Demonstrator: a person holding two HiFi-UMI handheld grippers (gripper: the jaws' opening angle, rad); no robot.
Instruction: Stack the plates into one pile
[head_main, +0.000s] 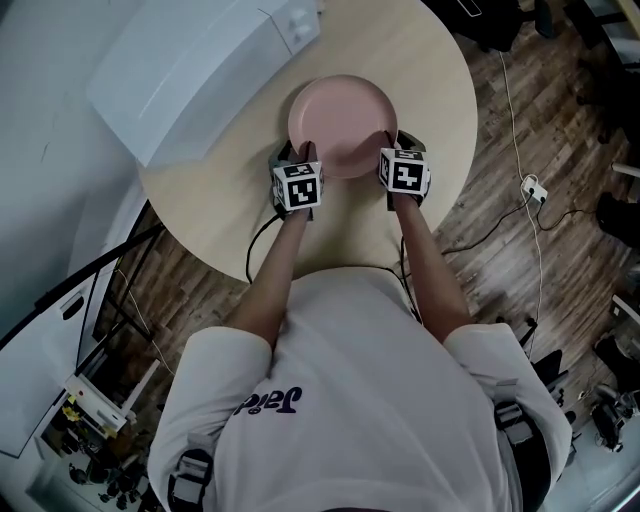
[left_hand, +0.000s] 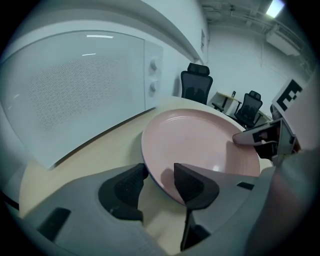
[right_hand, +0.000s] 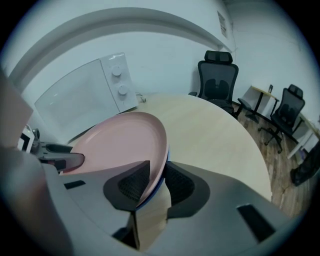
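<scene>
A pink plate (head_main: 343, 120) lies on the round wooden table (head_main: 430, 60), with both grippers at its near rim. My left gripper (head_main: 298, 152) straddles the rim on the left; in the left gripper view the plate (left_hand: 200, 140) edge runs between the jaws of the left gripper (left_hand: 159, 177), one pad over the plate's face, the other apart from the rim, so it is open. My right gripper (head_main: 397, 140) is shut on the opposite side of the rim. In the right gripper view the right gripper (right_hand: 156, 180) pinches the pink plate (right_hand: 120, 140), and a blue rim (right_hand: 168, 153) shows just under it.
A white box-like appliance (head_main: 200, 70) with two knobs stands on the table's far left, close behind the plate. Black office chairs (right_hand: 217, 75) stand beyond the table. Cables and a plug (head_main: 533, 188) lie on the wooden floor at the right.
</scene>
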